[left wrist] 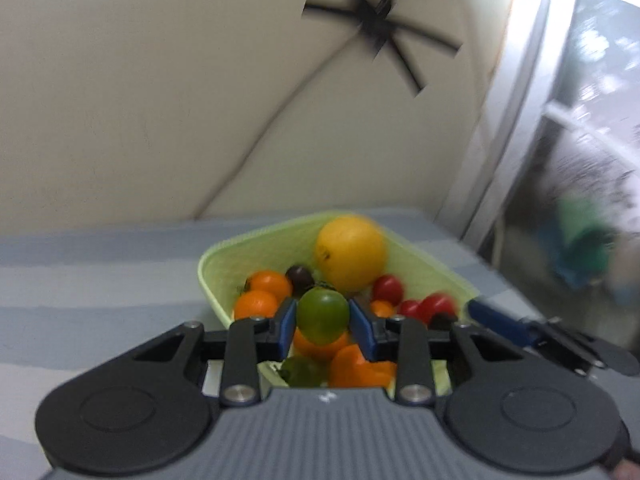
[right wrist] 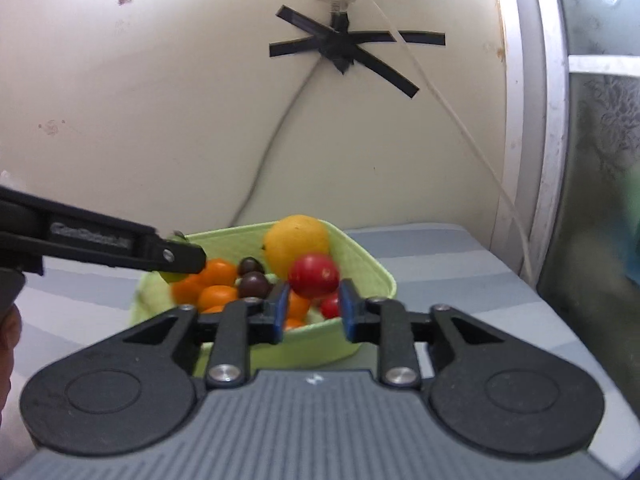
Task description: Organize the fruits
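A round green tomato [left wrist: 322, 315] is clamped between the nearly closed blue pads of the left gripper [left wrist: 322, 322], directly over the pale green plastic basket [left wrist: 224, 258] of mixed fruit. A round red tomato [right wrist: 314, 275] sits between the slightly parted pads of the right gripper [right wrist: 313, 308], apparently no longer pressed, above the basket's near wall. It could be bounced off the heaped fruit beneath and rolled over the rim onto the striped cloth [right wrist: 440, 264].
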A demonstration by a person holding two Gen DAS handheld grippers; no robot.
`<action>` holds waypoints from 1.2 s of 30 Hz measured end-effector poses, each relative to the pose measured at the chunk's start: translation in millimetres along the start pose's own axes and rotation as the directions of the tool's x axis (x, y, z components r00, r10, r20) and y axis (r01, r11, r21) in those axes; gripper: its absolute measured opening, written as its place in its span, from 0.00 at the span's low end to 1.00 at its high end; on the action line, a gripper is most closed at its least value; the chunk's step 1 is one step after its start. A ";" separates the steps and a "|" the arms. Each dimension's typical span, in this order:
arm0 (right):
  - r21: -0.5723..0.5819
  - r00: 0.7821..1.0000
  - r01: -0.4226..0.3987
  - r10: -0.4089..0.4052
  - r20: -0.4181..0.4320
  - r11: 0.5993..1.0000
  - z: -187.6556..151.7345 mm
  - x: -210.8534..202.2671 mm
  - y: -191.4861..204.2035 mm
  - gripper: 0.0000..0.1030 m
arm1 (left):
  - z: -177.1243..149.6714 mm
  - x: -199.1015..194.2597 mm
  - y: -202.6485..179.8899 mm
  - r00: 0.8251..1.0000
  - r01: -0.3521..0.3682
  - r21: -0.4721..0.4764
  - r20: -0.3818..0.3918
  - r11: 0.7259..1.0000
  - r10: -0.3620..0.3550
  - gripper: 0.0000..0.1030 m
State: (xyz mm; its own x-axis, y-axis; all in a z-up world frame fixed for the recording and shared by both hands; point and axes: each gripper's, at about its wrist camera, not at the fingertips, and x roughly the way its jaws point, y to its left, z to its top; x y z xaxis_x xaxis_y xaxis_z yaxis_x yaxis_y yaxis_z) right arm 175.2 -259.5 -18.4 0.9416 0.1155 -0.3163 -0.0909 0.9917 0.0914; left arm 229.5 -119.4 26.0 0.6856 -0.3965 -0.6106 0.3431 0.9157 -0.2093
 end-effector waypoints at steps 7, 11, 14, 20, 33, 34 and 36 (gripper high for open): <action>0.004 0.998 -0.046 0.046 0.044 0.999 -4.3 -9.1 -9.6 0.43 | -9.9 2.8 -7.2 0.998 -0.057 0.015 0.039 0.998 0.056 0.38; 0.048 0.998 -0.043 0.041 0.053 0.998 -3.4 -10.7 -15.7 0.43 | -24.8 -26.7 -14.0 0.992 -0.070 -0.001 0.106 0.998 0.070 0.42; 0.090 0.997 -0.035 0.028 0.070 0.995 -3.5 -13.6 -21.4 0.43 | -40.6 -55.5 -13.1 0.987 -0.093 -0.011 0.134 0.996 0.094 0.46; 0.275 1.000 -0.010 0.006 0.017 0.961 -14.8 -25.2 -30.4 0.51 | -91.3 -94.0 2.7 0.980 -0.147 -0.033 0.133 0.989 0.150 0.50; 0.349 0.989 0.043 0.011 -0.150 0.936 -59.8 -94.2 15.3 0.52 | -139.3 -111.5 23.3 0.966 -0.235 -0.067 0.093 0.970 0.240 0.51; 0.340 0.989 0.046 0.005 -0.146 0.939 -62.5 -100.1 20.8 0.52 | -140.5 -112.4 22.2 0.965 -0.238 -0.065 0.099 0.969 0.244 0.52; 0.326 0.991 0.054 -0.010 -0.137 0.944 -66.6 -110.6 27.6 0.52 | -142.5 -115.9 19.0 0.960 -0.253 -0.049 0.111 0.966 0.257 0.52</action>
State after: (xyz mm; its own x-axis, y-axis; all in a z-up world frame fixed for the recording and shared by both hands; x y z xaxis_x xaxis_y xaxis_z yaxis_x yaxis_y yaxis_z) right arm 46.9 -241.0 -43.7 0.8894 0.1124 -0.4431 0.0713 0.9233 0.3773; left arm 65.1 -46.7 -16.1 0.8177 -0.1530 -0.5549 0.1267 0.9882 -0.0857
